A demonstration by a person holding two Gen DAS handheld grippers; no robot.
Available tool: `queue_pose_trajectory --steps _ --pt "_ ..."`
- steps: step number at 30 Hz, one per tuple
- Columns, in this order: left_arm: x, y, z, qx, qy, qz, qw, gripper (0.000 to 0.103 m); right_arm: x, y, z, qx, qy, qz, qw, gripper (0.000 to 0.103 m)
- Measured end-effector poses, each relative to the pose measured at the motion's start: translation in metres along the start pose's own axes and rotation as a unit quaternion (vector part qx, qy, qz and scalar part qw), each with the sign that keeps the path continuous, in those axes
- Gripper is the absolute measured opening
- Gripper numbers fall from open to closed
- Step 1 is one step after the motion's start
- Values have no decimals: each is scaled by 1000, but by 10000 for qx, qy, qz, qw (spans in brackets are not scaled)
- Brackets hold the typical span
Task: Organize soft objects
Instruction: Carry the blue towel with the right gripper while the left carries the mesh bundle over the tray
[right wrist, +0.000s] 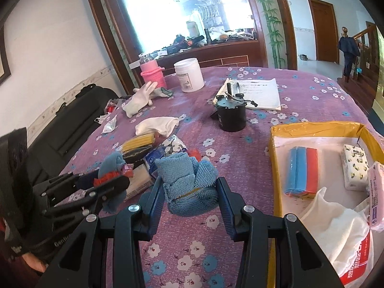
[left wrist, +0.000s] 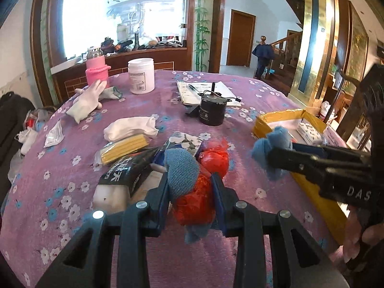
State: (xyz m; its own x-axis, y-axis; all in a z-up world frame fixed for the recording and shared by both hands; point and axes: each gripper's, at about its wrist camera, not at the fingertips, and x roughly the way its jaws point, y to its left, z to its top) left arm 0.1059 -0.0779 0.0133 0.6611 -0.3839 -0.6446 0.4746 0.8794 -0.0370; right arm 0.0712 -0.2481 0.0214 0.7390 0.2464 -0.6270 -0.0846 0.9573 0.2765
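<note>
Two grippers, each clamped on a soft bundle beside the yellow box [right wrist: 312, 128].

Nearest, the left gripper [left wrist: 189, 189] has its jaws partly closed and pressed on a red bag [left wrist: 192, 199] wrapped with a blue knit piece [left wrist: 182, 170]. The right gripper [right wrist: 189, 192] is closed to a middling width on a folded blue cloth [right wrist: 189, 184], left of the box and just short of its near wall. Farther from the box lie a yellow sponge pack [left wrist: 124, 150] and a white sock [left wrist: 130, 129], then a white glove [left wrist: 86, 102] well away from it. The step in hand looks like carrying soft things to the box; next, each bundle must clear the wall before its jaws part.
</note>
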Motion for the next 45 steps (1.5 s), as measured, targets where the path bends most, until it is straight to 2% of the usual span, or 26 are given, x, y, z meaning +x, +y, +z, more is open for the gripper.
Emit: queue_pose_trajectory --steps 9,14,23,29,33,38,45 --pt "2 -11 3 61 86 -161 9998 32 -9 -17 5 188 -60 -215 9996 46" --pt "-1 -31 9 170 197 -246 9994 32 -18 -40 12 458 -96 -301 9985 46" --pt "-10 -113 24 442 125 -912 9948 32 -50 -98 21 1228 -405 -505 9903 47" --pt "-2 -167 26 372 301 -1478 9879 32 -67 -134 22 1632 -486 -640 9833 47" --pt "9 -191 17 356 520 -1689 9836 32 -70 -163 18 1911 -398 -831 9772 47" --pt "23 -206 2 548 718 -1629 9825 32 -60 -191 8 2249 -77 -932 9699 47" --pt "26 -215 -11 798 648 -1388 9850 32 -57 -192 6 2221 6 -1074 9691 47"
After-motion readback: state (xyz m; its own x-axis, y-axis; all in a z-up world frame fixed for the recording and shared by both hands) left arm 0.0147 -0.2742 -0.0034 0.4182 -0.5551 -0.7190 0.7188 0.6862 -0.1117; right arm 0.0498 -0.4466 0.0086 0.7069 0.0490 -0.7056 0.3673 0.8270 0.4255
